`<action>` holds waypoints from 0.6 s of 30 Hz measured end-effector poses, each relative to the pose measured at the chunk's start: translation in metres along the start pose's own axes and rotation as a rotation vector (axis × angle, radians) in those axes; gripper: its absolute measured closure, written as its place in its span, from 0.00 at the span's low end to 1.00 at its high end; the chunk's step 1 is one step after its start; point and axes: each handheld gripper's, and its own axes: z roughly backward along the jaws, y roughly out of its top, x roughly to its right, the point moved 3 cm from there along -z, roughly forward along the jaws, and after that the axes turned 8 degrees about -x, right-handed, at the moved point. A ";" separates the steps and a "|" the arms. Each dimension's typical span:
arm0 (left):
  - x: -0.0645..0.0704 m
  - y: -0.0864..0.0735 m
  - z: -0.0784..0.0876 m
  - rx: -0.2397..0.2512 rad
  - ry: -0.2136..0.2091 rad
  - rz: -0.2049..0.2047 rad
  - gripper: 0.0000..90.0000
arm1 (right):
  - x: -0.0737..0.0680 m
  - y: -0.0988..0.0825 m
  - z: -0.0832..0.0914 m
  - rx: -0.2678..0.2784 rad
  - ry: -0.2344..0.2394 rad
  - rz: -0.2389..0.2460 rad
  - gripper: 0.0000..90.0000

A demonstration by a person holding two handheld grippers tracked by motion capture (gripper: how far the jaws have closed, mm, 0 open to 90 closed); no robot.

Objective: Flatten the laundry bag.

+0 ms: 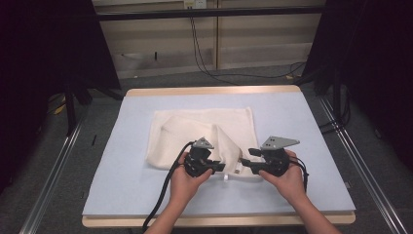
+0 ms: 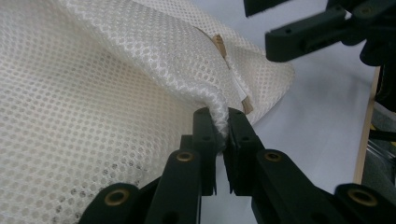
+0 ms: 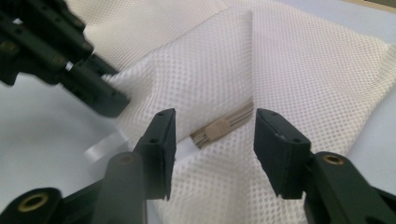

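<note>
Two claws at near edge of mesh bag, mid tabletop. Left claw pinches bag fold. Right claw half open, nothing gripped, zipper pull between jaws.

The bag's near edge, at 6 o'clock, lies hidden behind the left gripper and its hand in the high view. In the left gripper view, the pinched fold's tip vanishes between the jaws, and the bag runs off the frame at 9 o'clock. The zip's lower end slips behind a jaw in the right gripper view. A white tab at 8 o'clock is blurred.
</note>
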 end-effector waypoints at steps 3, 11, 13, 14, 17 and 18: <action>0.000 -0.003 -0.001 0.002 -0.014 0.006 0.93 | 0.003 0.007 -0.006 -0.007 -0.005 -0.022 0.48; 0.004 -0.009 0.000 -0.012 -0.021 -0.004 0.93 | 0.008 0.017 -0.023 -0.037 -0.007 -0.068 0.42; 0.005 -0.010 -0.001 -0.009 -0.029 -0.005 0.93 | 0.011 0.016 -0.027 -0.057 0.000 -0.086 0.38; 0.005 -0.011 -0.001 -0.008 -0.032 -0.005 0.93 | 0.012 0.015 -0.029 -0.068 0.003 -0.098 0.37; 0.005 -0.011 -0.001 -0.019 -0.033 -0.012 0.93 | 0.014 0.013 -0.033 -0.079 0.034 -0.118 0.37; 0.005 -0.011 -0.001 -0.019 -0.033 -0.012 0.93 | 0.013 0.012 -0.034 -0.089 0.046 -0.126 0.37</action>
